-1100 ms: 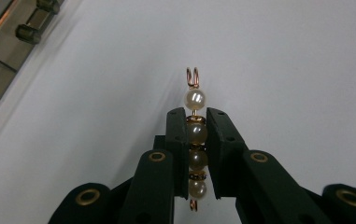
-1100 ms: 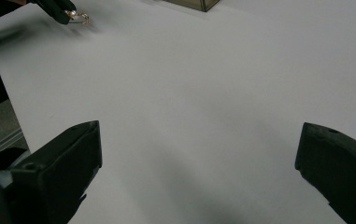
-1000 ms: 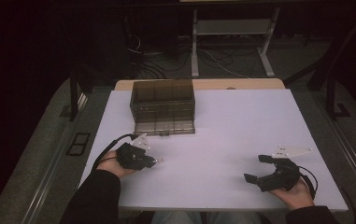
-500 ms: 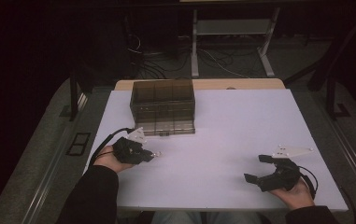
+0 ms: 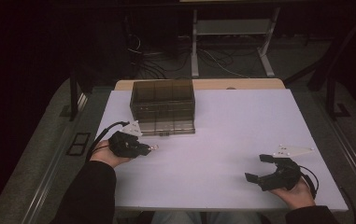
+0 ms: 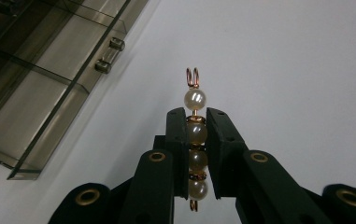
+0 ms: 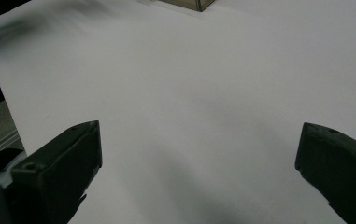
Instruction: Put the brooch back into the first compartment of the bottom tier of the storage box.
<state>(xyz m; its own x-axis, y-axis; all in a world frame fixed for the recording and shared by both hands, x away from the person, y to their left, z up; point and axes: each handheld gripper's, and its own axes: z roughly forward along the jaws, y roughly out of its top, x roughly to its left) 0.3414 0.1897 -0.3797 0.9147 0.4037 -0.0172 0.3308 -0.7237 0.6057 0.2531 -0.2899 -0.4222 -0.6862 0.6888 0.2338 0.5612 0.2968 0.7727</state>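
Note:
A string of cream pearls on copper wire (image 6: 195, 135) stands upright between the jaws of my left gripper (image 6: 195, 122), which is shut on it; one pearl and a wire loop stick out past the tips. In the high view the left gripper (image 5: 144, 149) hovers above the white table (image 5: 222, 135), just in front of a smoky clear drawer box (image 5: 162, 106), the pearl piece (image 5: 154, 147) at its tip. My right gripper (image 5: 259, 169) rests at the table's near right, jaws wide apart, with nothing between its fingers (image 7: 59, 163).
The drawer box (image 6: 40, 70) has small knobs on its front and lies left of the held pearls in the left gripper view. A corner of the box (image 7: 192, 3) shows at the top of the right gripper view. Dark floor, cables and a stand lie behind the table.
My left gripper has risen and moved toward the drawer box with the pearl piece in it. The right gripper has stayed where it was.

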